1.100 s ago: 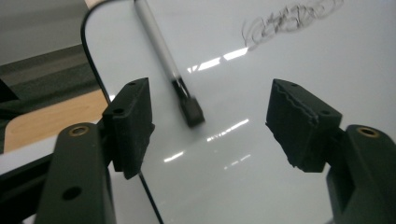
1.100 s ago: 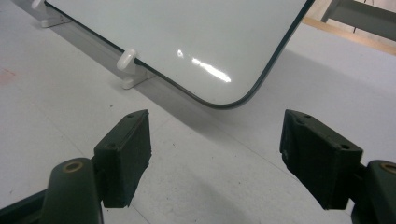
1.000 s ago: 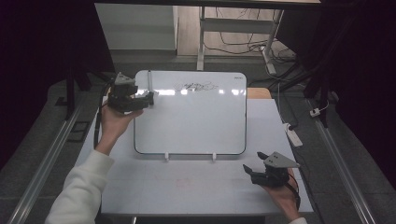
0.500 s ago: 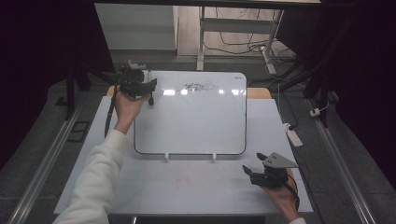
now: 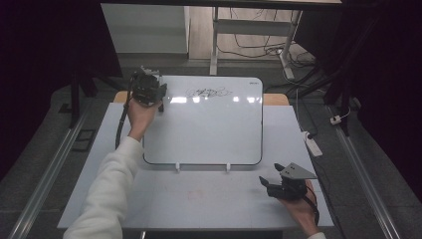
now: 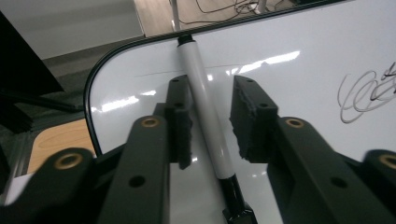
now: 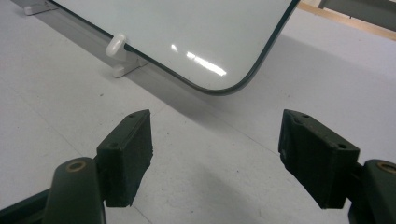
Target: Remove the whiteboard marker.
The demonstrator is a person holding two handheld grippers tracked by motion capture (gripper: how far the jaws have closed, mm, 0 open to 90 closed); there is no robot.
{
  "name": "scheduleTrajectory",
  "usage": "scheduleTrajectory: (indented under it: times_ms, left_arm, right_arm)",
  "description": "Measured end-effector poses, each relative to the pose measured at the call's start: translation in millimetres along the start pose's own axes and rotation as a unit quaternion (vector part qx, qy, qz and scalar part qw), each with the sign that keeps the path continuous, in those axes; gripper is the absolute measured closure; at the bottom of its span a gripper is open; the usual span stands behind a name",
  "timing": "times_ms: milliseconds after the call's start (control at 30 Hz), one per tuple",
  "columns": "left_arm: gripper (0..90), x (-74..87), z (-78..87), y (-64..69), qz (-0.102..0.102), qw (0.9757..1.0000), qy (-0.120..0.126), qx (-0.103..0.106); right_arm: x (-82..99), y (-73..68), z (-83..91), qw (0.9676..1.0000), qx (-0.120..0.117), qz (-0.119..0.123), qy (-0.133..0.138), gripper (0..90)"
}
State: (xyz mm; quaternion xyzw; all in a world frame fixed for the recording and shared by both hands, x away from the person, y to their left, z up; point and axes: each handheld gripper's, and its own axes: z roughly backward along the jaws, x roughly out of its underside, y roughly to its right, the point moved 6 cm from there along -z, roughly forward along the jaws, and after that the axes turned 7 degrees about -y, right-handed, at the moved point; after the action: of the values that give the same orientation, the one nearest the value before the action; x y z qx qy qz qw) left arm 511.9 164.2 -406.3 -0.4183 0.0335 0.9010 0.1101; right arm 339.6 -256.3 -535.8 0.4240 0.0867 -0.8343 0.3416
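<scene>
Dim room, pale counter [image 5: 199, 199]. At the whiteboard's [image 5: 209, 129] far-left corner the marker [image 6: 205, 102] is straddled by closing left tongs [image 6: 210, 116], not yet gripped. Scribble [image 5: 209, 92] untouched; right tongs [image 7: 215, 158] released.

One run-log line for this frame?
left gripper: closing around marker, gap on one side | right gripper: open, empty | whiteboard: scribbled

No legible text, label, brand or number is showing. A black scribble [image 5: 209, 92] is lying on the whiteboard [image 5: 204, 134] near its 12 o'clock edge, forming loops rather than letters; in the left gripper view it is appearing at 3 o'clock [image 6: 366, 95], still unreadable.
</scene>
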Motion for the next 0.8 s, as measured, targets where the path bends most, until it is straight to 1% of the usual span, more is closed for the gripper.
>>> scheduleTrajectory:
  times_ms: [67, 100, 233, 267, 300, 400, 500, 533, 600, 667, 733, 800]
  left_arm:
    - [72.7, 0.6, -0.5, -0.1, -0.002, 1.0, 0.0, -0.005]
    - [74.1, 0.8, -0.9, 0.0, 0.0, 1.0, 0.0, -0.004]
    - [77.0, 0.5, -1.6, 2.0, 0.01, 0.9999, 0.003, 0.007]
    - [78.8, 0.2, -1.7, 3.5, 0.01, 0.9999, 0.004, 0.01]
    - [80.7, 0.0, -1.5, 4.8, 0.007, 0.9999, 0.004, 0.008]
    - [81.1, 0.1, -0.6, 6.7, 0.002, 1.0, 0.003, 0.009]
    - [81.2, 0.9, 2.7, 6.1, 0.0, 0.9998, 0.002, 0.018]
    - [81.2, 1.3, 4.8, 6.0, -0.001, 0.9998, 0.002, 0.021]
    - [81.2, 2.5, 11.5, 6.4, -0.01, 0.9995, 0.004, 0.03]
    - [81.2, 4.4, 21.0, 8.3, -0.02, 0.9989, 0.013, 0.041]
    - [81.2, 8.1, 31.8, 11.0, -0.029, 0.9976, 0.026, 0.057]
    - [81.2, 14.1, 42.0, 14.4, -0.039, 0.9962, 0.036, 0.068]
  right_arm:
    - [-0.5, -0.4, 0.3, 1.0, 0.001, 0.0, 0.001, 26.0]
    - [-0.7, -0.6, 0.2, 1.0, 0.002, 0.0, 0.001, 26.1]
    - [-0.6, -1.1, -0.1, 1.0, 0.004, 0.002, 0.0, 26.2]
    - [-0.6, -1.1, 0.0, 1.0, 0.005, 0.002, 0.0, 26.3]
    - [-0.7, -0.9, 0.2, 1.0, 0.006, 0.002, 0.001, 26.4]
    - [-1.1, -0.3, 0.8, 1.0, 0.007, 0.001, 0.003, 26.6]
    - [-1.1, -0.2, 1.6, 1.0, 0.008, 0.0, 0.004, 26.7]
    - [-1.1, -0.1, 1.7, 1.0, 0.008, 0.0, 0.004, 26.8]
    - [-1.0, 0.0, 1.7, 1.0, 0.007, 0.0, 0.005, 26.9]
    - [-1.2, -0.2, 2.0, 0.9999, 0.008, 0.0, 0.007, 27.6]
    - [-2.0, -0.8, 3.0, 0.9999, 0.009, 0.001, 0.012, 28.4]
    - [-2.1, -1.1, 3.1, 0.9998, 0.01, -0.001, 0.016, 28.7]
